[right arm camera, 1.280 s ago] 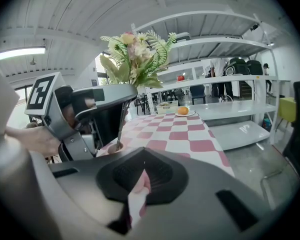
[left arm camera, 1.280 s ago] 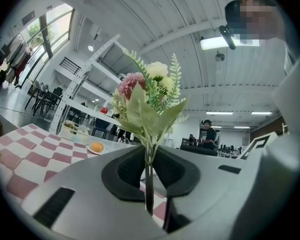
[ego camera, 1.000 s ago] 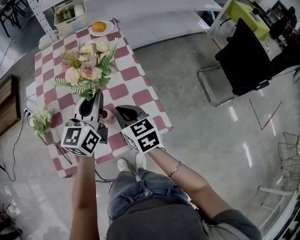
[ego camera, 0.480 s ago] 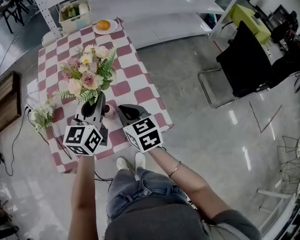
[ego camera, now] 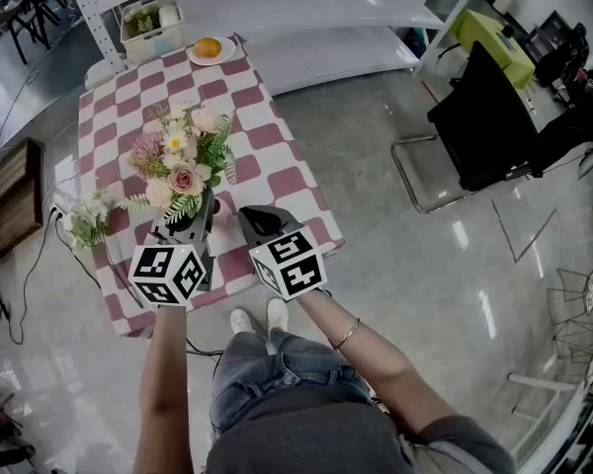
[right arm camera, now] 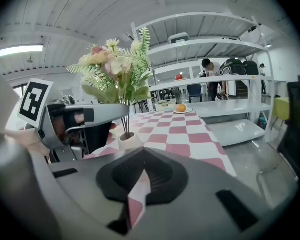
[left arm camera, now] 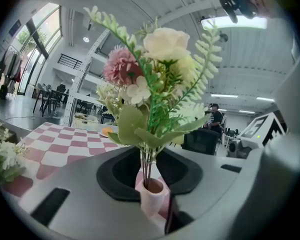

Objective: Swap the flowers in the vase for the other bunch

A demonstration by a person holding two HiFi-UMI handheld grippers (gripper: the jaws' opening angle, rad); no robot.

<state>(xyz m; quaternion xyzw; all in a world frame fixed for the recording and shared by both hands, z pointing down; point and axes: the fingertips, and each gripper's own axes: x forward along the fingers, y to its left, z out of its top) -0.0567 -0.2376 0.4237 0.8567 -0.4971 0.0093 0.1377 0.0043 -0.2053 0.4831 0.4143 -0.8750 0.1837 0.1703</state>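
Head view: the mixed bunch (ego camera: pixel 178 161) stands in the vase (ego camera: pixel 214 206) near the counter's (ego camera: pixel 277 156) front edge, and the white bunch (ego camera: pixel 84 222) lies at its left edge.

Left gripper view: the left tongs (left arm camera: pixel 150 170) have just been opening. They stand apart around the stems without pressing them.

Right gripper view: the right tongs (right arm camera: pixel 140 176) are together and empty.

The swap looks essentially done; only backing away seems left.
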